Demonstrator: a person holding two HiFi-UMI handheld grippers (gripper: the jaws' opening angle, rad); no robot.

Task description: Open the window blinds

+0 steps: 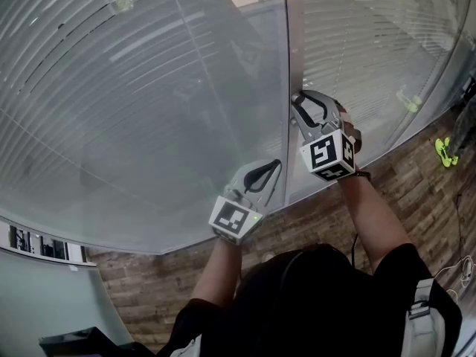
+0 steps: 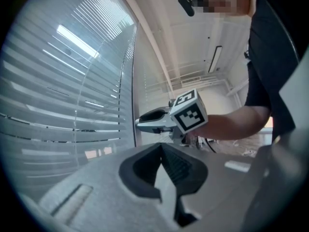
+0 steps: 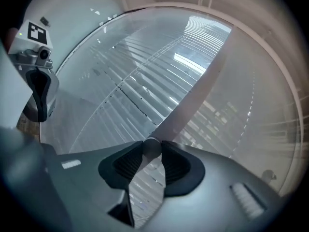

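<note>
Right gripper [image 1: 299, 99]: jaws clamped on the round knob [image 3: 152, 147], which sat between their tips against the mullion [image 3: 193, 100]. We judged its axis in line with the jaws. Left gripper [image 1: 274, 168]: jaws together, empty, farther off. The blinds [image 1: 134, 88] lay beyond.

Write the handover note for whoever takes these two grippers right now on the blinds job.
Right gripper: shut on a small round knob at the window post, pointing level at it.
Left gripper: shut, nothing in it, held near the post, lower than the right one.
Blinds: the slats sit behind the glass on both sides of the post and mostly block the view out.
Done: the knob is gripped.
Left: probably turn the knob until the slats open, then let go.
</note>
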